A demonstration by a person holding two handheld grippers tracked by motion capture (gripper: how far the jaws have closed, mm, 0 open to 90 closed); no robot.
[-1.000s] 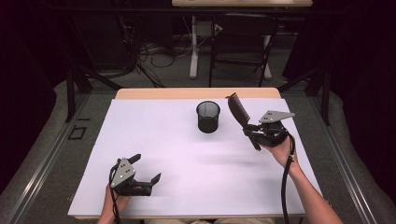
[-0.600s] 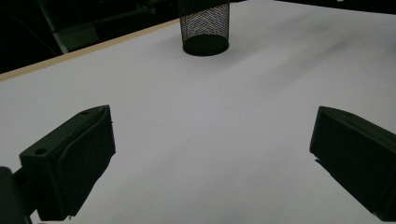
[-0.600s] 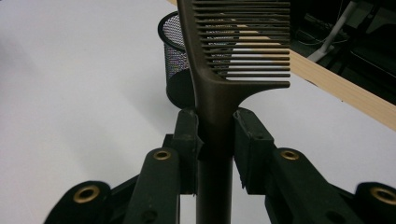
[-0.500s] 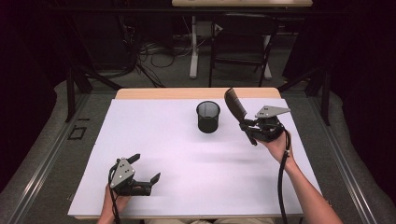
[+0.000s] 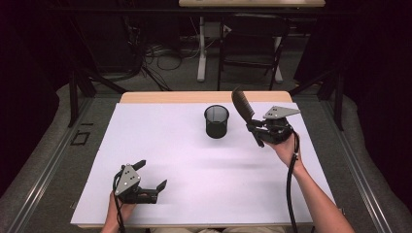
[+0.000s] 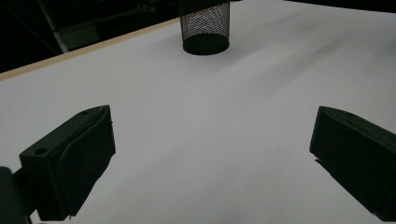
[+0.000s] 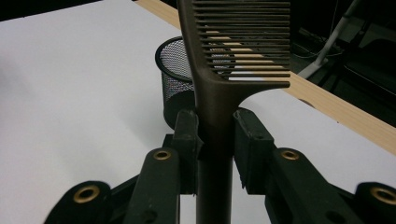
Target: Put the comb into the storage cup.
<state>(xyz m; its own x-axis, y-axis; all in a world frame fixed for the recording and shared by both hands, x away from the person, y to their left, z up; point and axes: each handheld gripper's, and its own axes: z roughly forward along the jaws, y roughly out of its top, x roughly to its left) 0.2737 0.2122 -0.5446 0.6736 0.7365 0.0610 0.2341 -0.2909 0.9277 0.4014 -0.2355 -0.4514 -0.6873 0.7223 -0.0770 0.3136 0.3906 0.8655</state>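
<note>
**A:** So which way is the mesh cup (image 5: 216, 121) lying from the comb (image 5: 242, 106)? Asking because the drop seems to hinge on that.

**B:** In the high view the cup is seen just to the left of the comb's toothed end and below it, out on the white surface (image 5: 160, 145). The comb is clamped by its handle in the right gripper (image 5: 258, 132), jaws pinched tight on the handle, long axis running up and away from the jaws with the teeth at the far end. From the right gripper view the cup's rim is spotted right behind the handle, so it's pretty much lined up already. Probably the comb has to be tipped over the opening.

**A:** And the other one?

**B:** The left gripper (image 5: 150, 177) is parked near the front edge, jaws spread wide, nothing held. Well apart from the cup, so the right hand is clearly nearer.

**A:** Looks of the comb?

**B:** Dark brown plastic, wide teeth, long slim handle. Cup is black wire mesh, upright; whether anything's inside can't be told.
</note>
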